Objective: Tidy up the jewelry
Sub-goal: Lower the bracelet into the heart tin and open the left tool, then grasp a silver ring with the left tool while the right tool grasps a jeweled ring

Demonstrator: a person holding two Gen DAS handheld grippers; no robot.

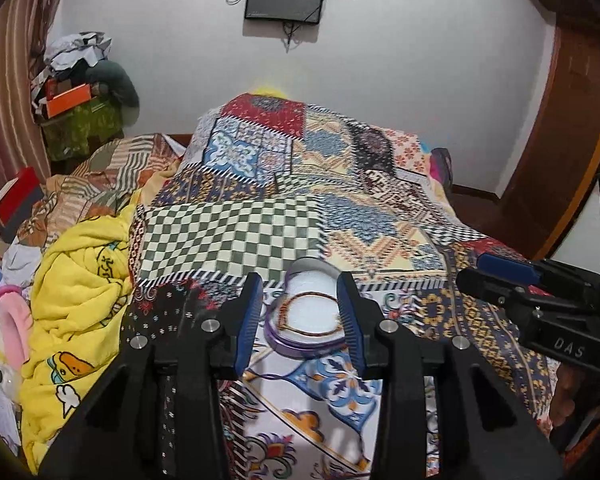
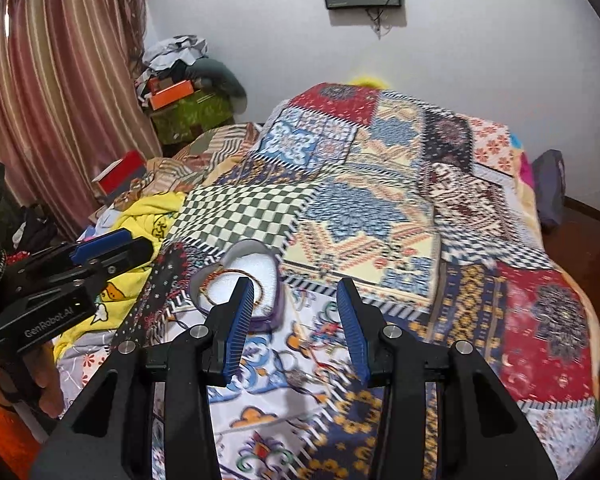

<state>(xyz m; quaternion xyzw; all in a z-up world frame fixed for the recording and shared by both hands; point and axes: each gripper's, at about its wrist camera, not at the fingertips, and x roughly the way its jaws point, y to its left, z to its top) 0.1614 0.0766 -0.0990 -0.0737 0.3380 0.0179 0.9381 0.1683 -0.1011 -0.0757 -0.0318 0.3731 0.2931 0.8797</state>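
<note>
**A:** What do we see from the left wrist camera?

**B:** We see the left gripper (image 1: pixel 302 316) at the bottom centre of the frame, its two blue-padded fingers (image 1: pixel 249 320) spread apart and holding nothing. Between them, a little beyond the tips, a heart-shaped purple box (image 1: pixel 296 346) lies open on a patchwork bedspread (image 1: pixel 260 232). The box has a white lining, and a thin reddish-brown bracelet (image 1: pixel 312 314) rests inside it as a loop.

**A:** And the other gripper?

**B:** In that same view the right gripper (image 1: pixel 496 276) enters from the right edge, well apart from the box. From this angle we cannot tell how far its fingers are spread. Its own camera settles that: the right gripper (image 2: pixel 296 320) sits at the bottom centre of its frame with fingers wide apart and empty, over the bedspread (image 2: pixel 380 208).

**A:** Where is the box in the right view?

**B:** The purple box (image 2: pixel 274 304) lies left of centre, partly behind the left-hand finger, with the bracelet (image 2: pixel 232 276) visible on the white lining. The left gripper (image 2: pixel 108 248) reaches in from the left edge, near the box. Lower in the frame, between the right gripper's fingers, a small dark piece of jewelry (image 2: pixel 296 376) lies on the cloth, too blurred to identify.

**A:** Anything around the bed?

**B:** A yellow blanket (image 1: pixel 76 280) is bunched at the left, and a dark screen (image 1: pixel 284 0) hangs on the white wall at top centre.
</note>
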